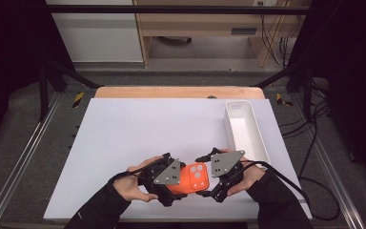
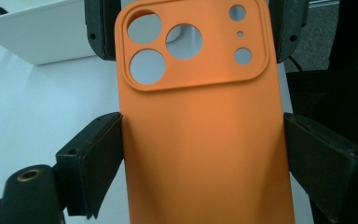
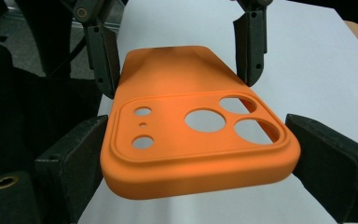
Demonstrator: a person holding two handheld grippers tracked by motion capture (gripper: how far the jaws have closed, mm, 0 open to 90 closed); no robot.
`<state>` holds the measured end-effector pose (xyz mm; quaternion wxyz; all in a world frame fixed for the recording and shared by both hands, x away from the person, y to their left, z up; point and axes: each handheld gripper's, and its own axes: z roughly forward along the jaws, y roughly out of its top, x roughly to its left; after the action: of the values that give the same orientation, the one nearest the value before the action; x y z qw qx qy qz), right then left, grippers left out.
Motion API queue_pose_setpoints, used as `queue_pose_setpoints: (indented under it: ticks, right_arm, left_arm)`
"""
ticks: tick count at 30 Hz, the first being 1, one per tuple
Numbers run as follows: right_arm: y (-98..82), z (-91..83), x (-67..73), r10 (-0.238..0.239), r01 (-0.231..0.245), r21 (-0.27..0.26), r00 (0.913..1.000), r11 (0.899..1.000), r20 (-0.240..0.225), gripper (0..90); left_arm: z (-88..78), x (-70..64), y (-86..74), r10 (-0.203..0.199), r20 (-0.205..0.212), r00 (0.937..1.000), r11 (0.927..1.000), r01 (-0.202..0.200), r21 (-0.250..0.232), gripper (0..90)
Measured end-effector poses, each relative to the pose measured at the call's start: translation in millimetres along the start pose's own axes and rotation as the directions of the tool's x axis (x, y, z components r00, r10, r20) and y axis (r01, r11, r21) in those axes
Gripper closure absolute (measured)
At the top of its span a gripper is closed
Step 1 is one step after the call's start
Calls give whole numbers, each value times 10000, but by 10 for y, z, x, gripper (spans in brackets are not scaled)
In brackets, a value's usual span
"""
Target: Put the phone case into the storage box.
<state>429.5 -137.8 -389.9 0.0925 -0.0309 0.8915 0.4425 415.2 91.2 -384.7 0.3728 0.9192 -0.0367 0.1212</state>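
Note:
An orange phone case (image 1: 194, 178) with round camera cut-outs hangs just above the white board, back side up, near the front edge. My left gripper (image 1: 180, 185) is shut on its plain end; in the left gripper view the case (image 2: 205, 154) runs between both jaws, which press on its long edges. My right gripper (image 1: 209, 177) is shut on the camera end, and the case (image 3: 191, 154) sits between its jaws in the right gripper view. Each gripper view also has the other gripper's jaws on the far end of the case.
A long white tray (image 1: 259, 138), nothing in it, lies along the right side of the white board (image 1: 138, 129); its corner (image 2: 37, 32) is close behind the case. A wooden table edge (image 1: 171, 91) runs at the back, metal rails along both sides.

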Motion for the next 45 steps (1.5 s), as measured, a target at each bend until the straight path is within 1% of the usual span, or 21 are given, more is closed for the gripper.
queue_pose_setpoints:
  ticks: [2,6,7,11,14,18,20,22,28,30,31,34,35,36,38,40,41,42,43,44,45]
  right_arm:
    - [-2,7,8,-60,59,-77,9999,10000,-128,113]
    - [-5,23,12,-91,88,-123,9996,9999,-252,114]
    - [-9,33,11,-73,68,-142,9994,9999,-347,123]
    - [-13,40,14,-9,3,-134,9990,9999,-458,148]
    - [-12,40,11,56,-64,-187,9989,9998,-468,155]
    - [-9,35,0,304,-316,-209,9981,9993,-536,160]
    - [-8,32,-5,359,-374,-302,9981,9988,-492,162]
    - [-4,30,-7,415,-431,-328,9979,9985,-496,163]
    - [0,30,-6,499,-510,-199,9974,9985,-525,167]
    - [0,27,-5,536,-547,-197,9972,9983,-525,167]
    - [5,15,-5,587,-597,-195,9969,9980,-518,168]
    - [10,3,-8,635,-644,-173,9967,9978,-506,169]
    - [10,0,-9,642,-648,-143,9970,9978,-433,169]
    - [9,-4,-14,656,-662,-130,9971,9977,-377,169]
    - [7,-8,-23,668,-673,-137,9972,9976,-350,170]
    - [8,-12,-34,734,-735,-30,9967,9973,-334,170]
    - [8,-12,-34,734,-735,-30,9967,9973,-334,170]
    - [8,-20,-44,760,-759,17,9966,9971,-318,169]
    - [8,-20,-44,760,-759,17,9966,9971,-318,169]
    - [11,-31,-48,812,-809,91,9963,9967,-299,168]
    - [12,-37,-49,853,-848,160,9958,9963,-340,168]
  left_arm:
    - [1,-1,-4,26,65,10000,10000,-27,29,139]
    - [20,-14,0,149,115,9998,9998,-151,161,140]
    - [24,-17,1,140,132,9998,9998,-142,152,140]
    - [27,-17,-2,167,143,9998,9997,-169,161,141]
    - [24,-12,-6,175,149,9997,9997,-178,163,141]
    - [9,20,-23,2,338,9994,10000,-2,26,144]
    - [1,28,-26,38,321,9995,10000,-38,27,147]
    - [-4,32,-30,-30,330,9995,10000,32,-44,148]
    - [6,32,-24,3,368,9993,10000,-5,64,147]
    - [13,33,-22,-15,380,9993,10000,14,26,147]
    - [20,39,-23,-106,444,9990,9999,109,-59,146]
    - [23,47,-25,-201,409,9990,9998,205,-79,145]
    - [25,53,-28,-287,415,9987,9995,291,-97,124]
    - [27,59,-32,-408,412,9983,9991,413,-111,124]
    - [28,68,-42,-575,360,9977,9983,578,-87,77]
    - [17,73,-55,-695,227,9973,9975,698,-148,41]
    - [6,78,-63,-810,199,9965,9965,814,-189,41]
    - [-25,86,-86,-1007,159,9948,9941,1013,-380,24]
    - [-25,86,-86,-1007,159,9948,9941,1013,-380,18]
    - [-57,95,-113,-1224,136,9924,9911,1230,-511,12]
    - [-57,95,-113,-1224,136,9924,9911,1230,-511,7]
